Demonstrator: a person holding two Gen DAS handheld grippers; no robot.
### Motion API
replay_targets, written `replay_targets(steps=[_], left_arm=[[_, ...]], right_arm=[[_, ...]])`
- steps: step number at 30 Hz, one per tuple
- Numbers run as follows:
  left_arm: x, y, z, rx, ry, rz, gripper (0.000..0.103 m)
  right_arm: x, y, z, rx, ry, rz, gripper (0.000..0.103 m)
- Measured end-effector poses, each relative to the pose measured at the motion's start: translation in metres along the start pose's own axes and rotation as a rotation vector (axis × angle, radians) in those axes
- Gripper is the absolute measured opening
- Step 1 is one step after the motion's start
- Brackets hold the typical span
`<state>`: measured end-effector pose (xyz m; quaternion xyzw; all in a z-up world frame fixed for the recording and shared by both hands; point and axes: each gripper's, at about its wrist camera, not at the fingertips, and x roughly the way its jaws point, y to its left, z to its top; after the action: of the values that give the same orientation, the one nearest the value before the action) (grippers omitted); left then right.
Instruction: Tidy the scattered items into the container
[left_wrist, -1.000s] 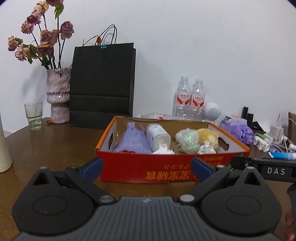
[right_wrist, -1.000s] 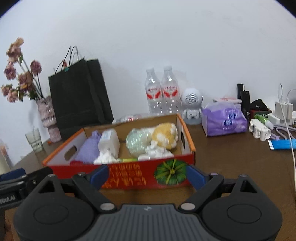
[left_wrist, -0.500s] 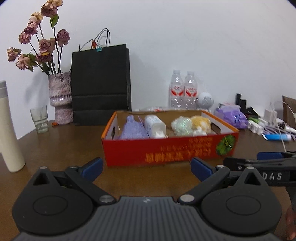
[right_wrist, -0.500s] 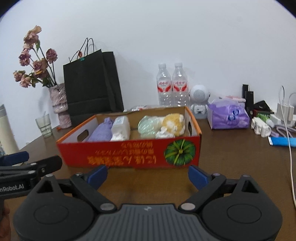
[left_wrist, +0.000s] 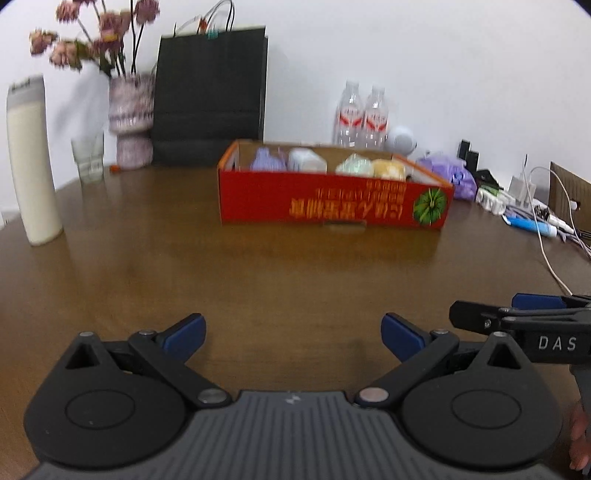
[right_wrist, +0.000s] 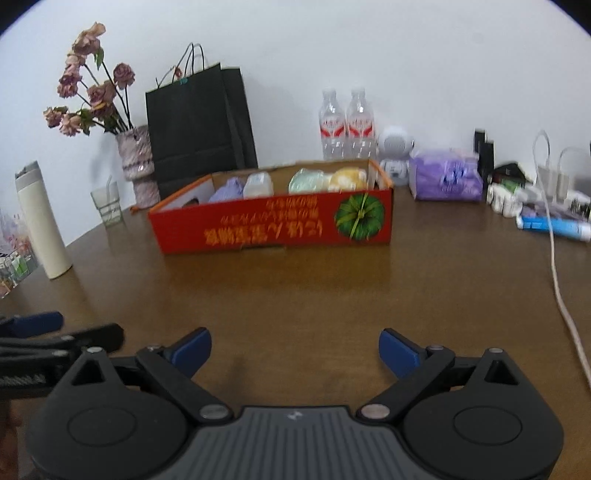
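A red cardboard box (left_wrist: 332, 201) (right_wrist: 273, 227) sits mid-table, well ahead of both grippers. Inside it lie a purple pouch (left_wrist: 266, 162), a white bottle (left_wrist: 306, 160), a green bundle (left_wrist: 352, 166) and a yellow bundle (left_wrist: 388, 169). My left gripper (left_wrist: 293, 332) is open over bare wood, with nothing between its blue pads. My right gripper (right_wrist: 295, 345) hangs beside it, its jaws opening wider with nothing between them. In the left wrist view the right gripper (left_wrist: 517, 314) shows side-on at the right edge.
A cream flask (left_wrist: 33, 158), a glass (left_wrist: 88, 155), a vase of dried roses (left_wrist: 131, 122) and a black paper bag (left_wrist: 210, 96) stand back left. Two water bottles (left_wrist: 364, 114), a purple tissue pack (right_wrist: 447, 177), a blue tube (right_wrist: 554, 225) and white cables (right_wrist: 554, 258) crowd the right.
Both grippers have drawn back from the box, which now looks smaller and farther off, with much more bare table in front of the fingers. Both stay empty.
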<state>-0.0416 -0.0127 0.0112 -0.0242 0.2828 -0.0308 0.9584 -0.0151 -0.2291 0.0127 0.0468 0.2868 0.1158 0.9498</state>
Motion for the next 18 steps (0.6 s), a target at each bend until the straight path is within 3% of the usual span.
replay_targets(steps=[8,18], left_arm=[[0.016,-0.001,-0.008,0.001,0.109,0.045,0.103],[0.024,-0.006,-0.007,0.05,0.127,0.059,0.103]], right_arm=[[0.0,0.009,-0.01,-0.024,0.031,-0.064,0.1],[0.011,0.004,-0.009,-0.005,0.092,-0.062,0.103]])
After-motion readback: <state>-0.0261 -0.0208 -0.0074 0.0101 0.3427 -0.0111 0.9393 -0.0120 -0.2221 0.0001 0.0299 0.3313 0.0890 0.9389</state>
